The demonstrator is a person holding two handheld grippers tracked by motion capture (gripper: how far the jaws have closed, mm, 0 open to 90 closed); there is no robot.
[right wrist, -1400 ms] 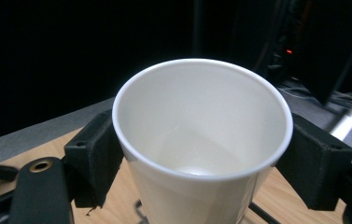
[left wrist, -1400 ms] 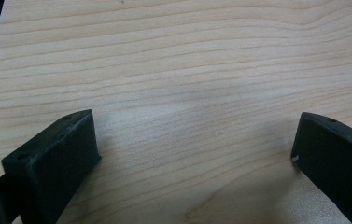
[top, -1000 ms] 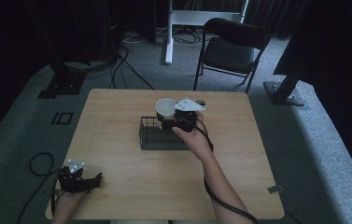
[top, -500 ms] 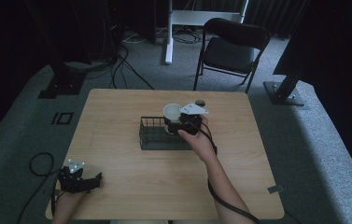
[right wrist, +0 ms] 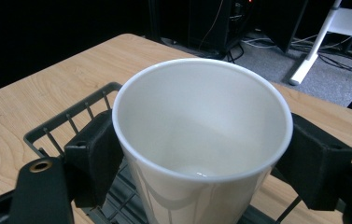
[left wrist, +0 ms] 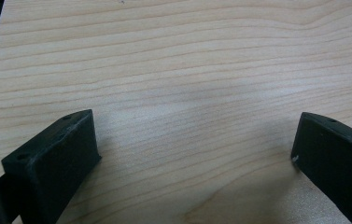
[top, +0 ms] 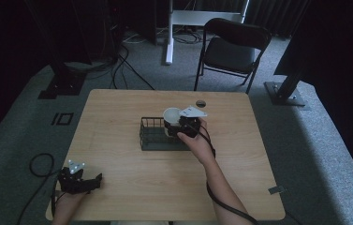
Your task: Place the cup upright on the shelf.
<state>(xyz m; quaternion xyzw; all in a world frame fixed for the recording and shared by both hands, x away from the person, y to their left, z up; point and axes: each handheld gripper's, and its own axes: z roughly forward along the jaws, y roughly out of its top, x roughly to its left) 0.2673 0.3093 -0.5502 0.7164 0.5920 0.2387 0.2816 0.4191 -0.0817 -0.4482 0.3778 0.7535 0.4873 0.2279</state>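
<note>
We hold the white cup upright between the right gripper's fingers over the wire basket's three-o'clock end, ready for lowering, while the left gripper idles wide open at the desk's seven o'clock.

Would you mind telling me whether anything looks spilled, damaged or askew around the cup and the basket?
Nothing stands out. The white cup is upright, empty and undented in the right tool, above the wire basket, which sits flat on the table.

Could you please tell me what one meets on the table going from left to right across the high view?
Left gripper → wire basket → white cup → right gripper.
</note>
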